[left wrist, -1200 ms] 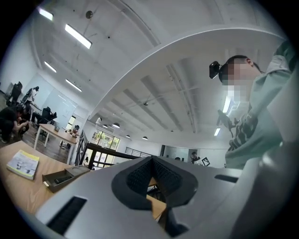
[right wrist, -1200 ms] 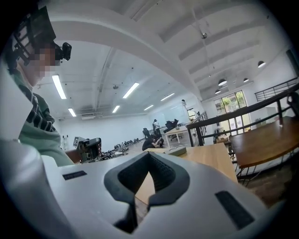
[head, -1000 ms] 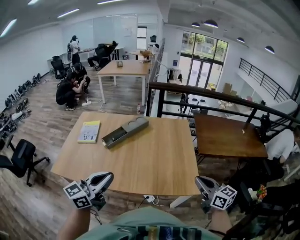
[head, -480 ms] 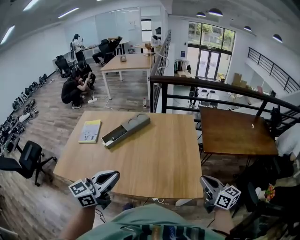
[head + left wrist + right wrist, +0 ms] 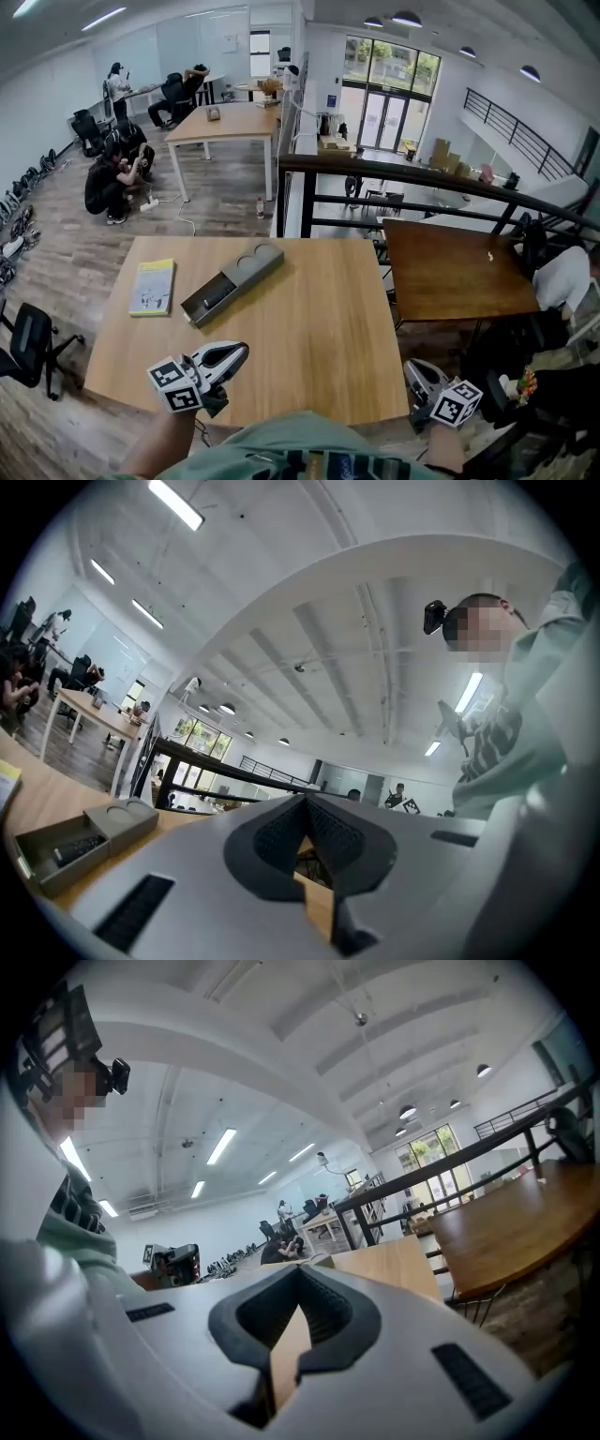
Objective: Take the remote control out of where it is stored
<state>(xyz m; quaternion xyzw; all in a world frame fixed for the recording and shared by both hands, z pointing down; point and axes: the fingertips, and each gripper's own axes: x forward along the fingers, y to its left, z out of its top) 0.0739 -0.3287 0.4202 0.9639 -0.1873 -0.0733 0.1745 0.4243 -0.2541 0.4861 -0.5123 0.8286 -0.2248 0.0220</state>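
A long grey storage box (image 5: pixel 246 270) lies slantwise on the wooden table (image 5: pixel 309 319), left of its middle. Its near compartment is open, and the black remote control (image 5: pixel 215 295) lies inside. In the left gripper view the box (image 5: pixel 112 819) and the remote (image 5: pixel 77 849) show at the far left. My left gripper (image 5: pixel 240 350) hovers over the table's near edge, shut and empty, well short of the box. My right gripper (image 5: pixel 413 368) hangs off the near right corner, also shut with nothing in it. Their jaw tips meet in the left (image 5: pixel 305 808) and right gripper views (image 5: pixel 300 1279).
A yellow booklet (image 5: pixel 152 286) lies on the table left of the box. A darker brown table (image 5: pixel 459 272) stands to the right, behind it a black railing (image 5: pixel 394 173). An office chair (image 5: pixel 28 337) stands at the left. People (image 5: pixel 112 173) crouch on the floor farther back.
Both grippers have come forward toward the table. The left one now reaches over the near edge. The table and box sit closer in the head view.
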